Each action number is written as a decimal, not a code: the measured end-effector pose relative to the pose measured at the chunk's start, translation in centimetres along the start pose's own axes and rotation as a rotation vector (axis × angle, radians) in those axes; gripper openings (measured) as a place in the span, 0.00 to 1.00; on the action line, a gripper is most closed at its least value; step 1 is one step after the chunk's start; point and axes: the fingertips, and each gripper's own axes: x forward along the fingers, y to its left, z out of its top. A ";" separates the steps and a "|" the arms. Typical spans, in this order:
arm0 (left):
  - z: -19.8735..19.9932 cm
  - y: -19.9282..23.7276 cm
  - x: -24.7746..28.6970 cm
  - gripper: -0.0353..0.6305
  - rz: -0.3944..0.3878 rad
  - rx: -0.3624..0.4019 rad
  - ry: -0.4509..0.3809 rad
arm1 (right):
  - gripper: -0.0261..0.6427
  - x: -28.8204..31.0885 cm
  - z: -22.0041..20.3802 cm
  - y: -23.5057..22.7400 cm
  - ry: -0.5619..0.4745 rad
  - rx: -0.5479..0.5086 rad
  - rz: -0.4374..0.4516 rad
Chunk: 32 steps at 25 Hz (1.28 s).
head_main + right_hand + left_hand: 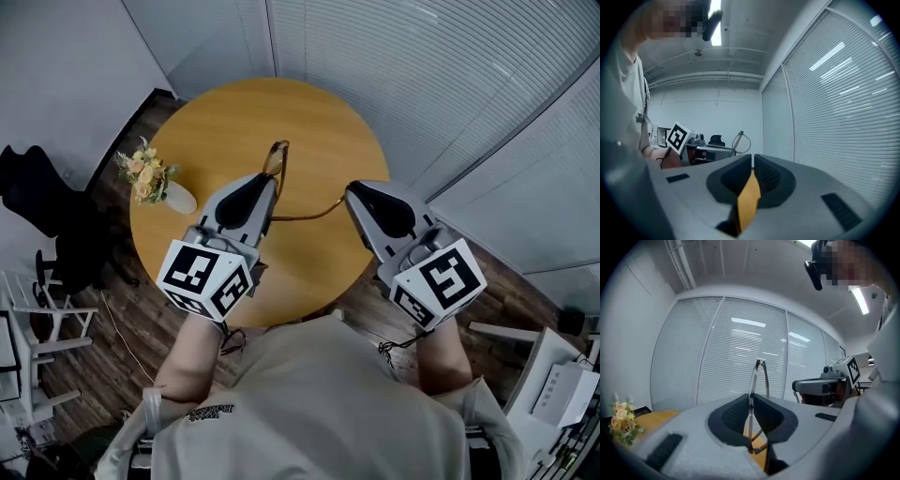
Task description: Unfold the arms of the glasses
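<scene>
While in left tongs [267,189], glasses [758,362] forward-pointing.

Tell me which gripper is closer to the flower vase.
Left. The left gripper, shut on the glasses, sits a short gap from the flower vase; the right gripper is on the left gripper's far side.

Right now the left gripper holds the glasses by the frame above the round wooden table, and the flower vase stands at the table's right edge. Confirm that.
Not quite: the flower vase stands at the left edge of the table, as the head view shows. The rest holds: the left gripper is shut on the frame of the glasses above the round wooden table.
</scene>
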 end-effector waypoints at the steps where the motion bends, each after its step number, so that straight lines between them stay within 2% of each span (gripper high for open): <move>1: 0.1 0.2 -0.1 0.12 0.005 -0.008 -0.004 | 0.10 -0.2 -0.4 0.0 0.012 -0.004 -0.001; 10: 0.6 1.8 -0.3 0.12 0.027 -0.079 -0.032 | 0.10 -0.7 -3.7 0.8 0.093 0.000 0.008; 16: 1.0 1.6 -0.5 0.12 0.009 -0.133 -0.051 | 0.10 -1.0 -5.7 1.7 0.134 0.027 0.023; 22: 0.4 1.6 -0.4 0.12 0.008 -0.109 -0.031 | 0.09 -0.9 -6.7 1.9 0.158 0.019 0.014; 28: 0.1 0.8 -0.4 0.12 -0.008 -0.059 -0.008 | 0.10 -1.4 -4.0 1.6 0.071 0.006 -0.019; 32: -0.2 0.0 -0.2 0.12 -0.015 -0.023 0.004 | 0.10 -1.0 -2.0 2.4 0.051 -0.044 0.028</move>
